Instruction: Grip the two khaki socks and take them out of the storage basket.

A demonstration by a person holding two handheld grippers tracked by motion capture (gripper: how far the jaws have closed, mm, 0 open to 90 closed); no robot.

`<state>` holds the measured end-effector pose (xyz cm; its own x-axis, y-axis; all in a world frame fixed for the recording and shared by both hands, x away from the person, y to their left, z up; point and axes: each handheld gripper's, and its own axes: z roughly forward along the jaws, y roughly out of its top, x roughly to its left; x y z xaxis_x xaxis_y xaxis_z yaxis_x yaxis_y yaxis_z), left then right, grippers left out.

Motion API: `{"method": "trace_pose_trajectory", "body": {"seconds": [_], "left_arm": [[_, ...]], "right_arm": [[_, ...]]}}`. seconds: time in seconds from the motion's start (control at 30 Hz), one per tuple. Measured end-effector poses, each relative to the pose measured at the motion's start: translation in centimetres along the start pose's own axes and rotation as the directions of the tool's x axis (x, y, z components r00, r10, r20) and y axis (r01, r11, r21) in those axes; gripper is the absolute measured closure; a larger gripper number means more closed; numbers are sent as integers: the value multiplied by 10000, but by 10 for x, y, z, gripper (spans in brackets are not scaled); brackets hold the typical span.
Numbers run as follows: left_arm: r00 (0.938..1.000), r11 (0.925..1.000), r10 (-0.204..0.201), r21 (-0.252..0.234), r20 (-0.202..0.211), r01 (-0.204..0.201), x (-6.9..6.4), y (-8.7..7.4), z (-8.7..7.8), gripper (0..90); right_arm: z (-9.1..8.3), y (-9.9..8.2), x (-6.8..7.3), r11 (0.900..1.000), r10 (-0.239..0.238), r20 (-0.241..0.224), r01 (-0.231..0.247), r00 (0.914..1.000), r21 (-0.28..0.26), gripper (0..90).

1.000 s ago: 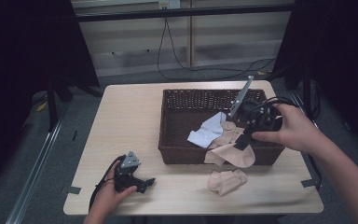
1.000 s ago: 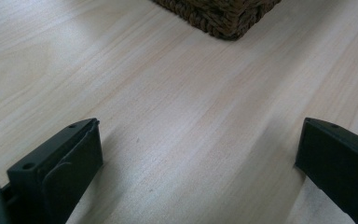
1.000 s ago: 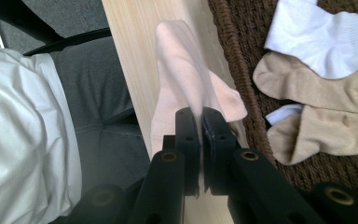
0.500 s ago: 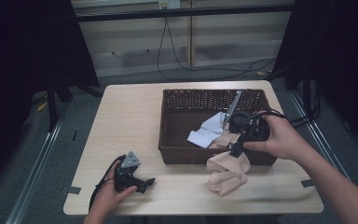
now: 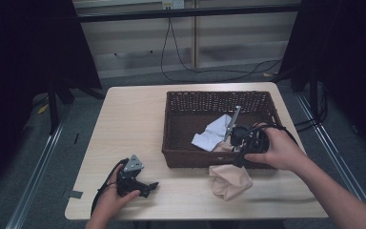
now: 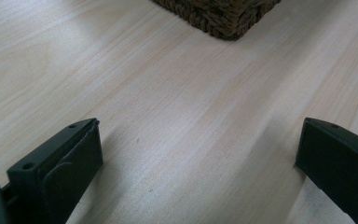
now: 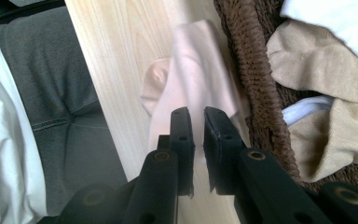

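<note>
A basket is set on the worktop, right of the middle and towards the far edge. Inside it, near its front wall, a folded cloth is laid, with what appear to be further garments bunched beside it, though these are partly hidden. Just in front of the basket's near wall, on the worktop, a crumpled garment is found, its upper part seemingly leaning against that wall. The right tongs are held directly above this garment, at the basket's front rim. The left tongs are rested on the worktop near its front edge, well left of the garment and before the basket's left corner.
</note>
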<state>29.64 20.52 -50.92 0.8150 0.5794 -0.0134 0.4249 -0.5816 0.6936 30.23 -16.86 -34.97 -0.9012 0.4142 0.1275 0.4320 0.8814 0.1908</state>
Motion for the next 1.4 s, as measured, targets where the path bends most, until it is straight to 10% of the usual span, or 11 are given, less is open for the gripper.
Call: {"method": "trace_pose_trajectory", "body": {"seconds": [0.2, 0.8, 1.4], "left_arm": [[10000, 10000, -40, -9, 29, 40, 0, 0, 0, 0], [10000, 10000, -33, -15, 21, 33, 0, 0, 0, 0], [10000, 10000, -28, -16, 13, 28, 0, 0, 0, 0]], "right_arm": [[7, -4, -1, 10000, -13, -25, 13, 10000, 41, 774], [-1, -24, 6, 9971, 211, 222, -194, 9995, -741, 161], [11, -69, 9, 9854, 560, 147, -529, 9983, -1616, 70]]}}
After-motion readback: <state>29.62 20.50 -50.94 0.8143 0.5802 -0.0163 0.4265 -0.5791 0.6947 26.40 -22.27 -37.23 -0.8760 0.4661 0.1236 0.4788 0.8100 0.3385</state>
